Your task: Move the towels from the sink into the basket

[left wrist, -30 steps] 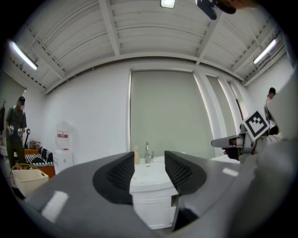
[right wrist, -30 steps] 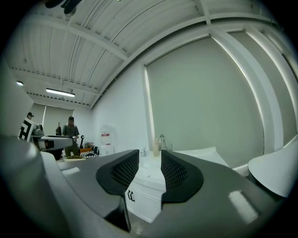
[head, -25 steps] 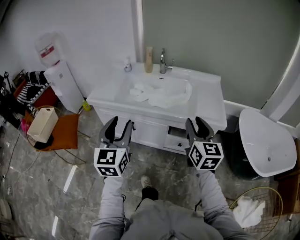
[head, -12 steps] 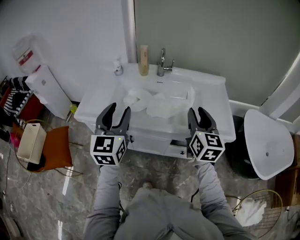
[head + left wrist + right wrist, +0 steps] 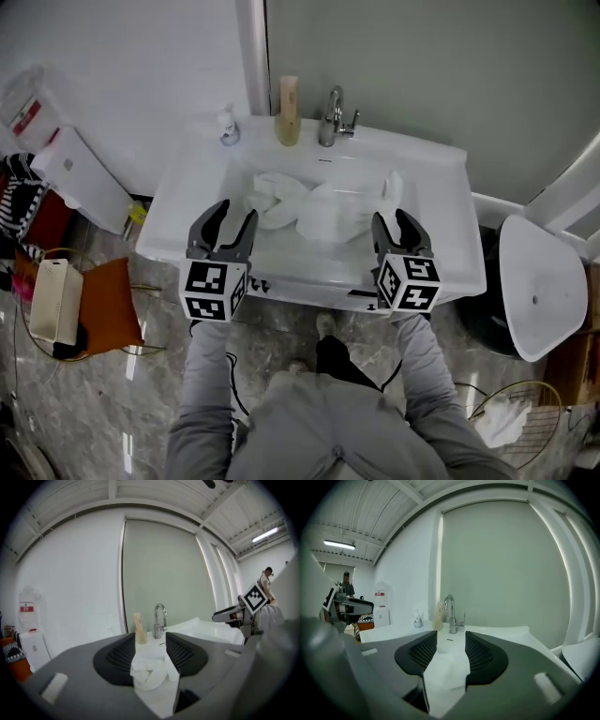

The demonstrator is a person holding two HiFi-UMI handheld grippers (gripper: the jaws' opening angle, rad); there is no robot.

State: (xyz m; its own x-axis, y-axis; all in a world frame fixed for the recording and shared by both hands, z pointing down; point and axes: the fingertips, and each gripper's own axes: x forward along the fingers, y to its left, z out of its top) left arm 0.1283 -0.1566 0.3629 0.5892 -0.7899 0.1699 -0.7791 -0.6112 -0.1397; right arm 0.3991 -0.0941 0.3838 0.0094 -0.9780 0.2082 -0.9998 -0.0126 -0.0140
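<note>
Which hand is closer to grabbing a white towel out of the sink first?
Probably the right gripper: its jaws have just been opening, empty, and the crumpled white towel in the white sink lies just ahead, framed between them.

Soft white cloth towels [image 5: 319,211] lie crumpled in a sink [image 5: 183,206] of smooth, glossy white, ceramic by its look. The faucet [image 5: 335,114] is polished, chrome-bright metal. The floor [image 5: 94,412] is glossy grey tile with stone veining. The left gripper [image 5: 234,212] is matt dark plastic, its pads [image 5: 119,654] finely ribbed. The basket [image 5: 547,386] is thin gold-toned wire.
</note>
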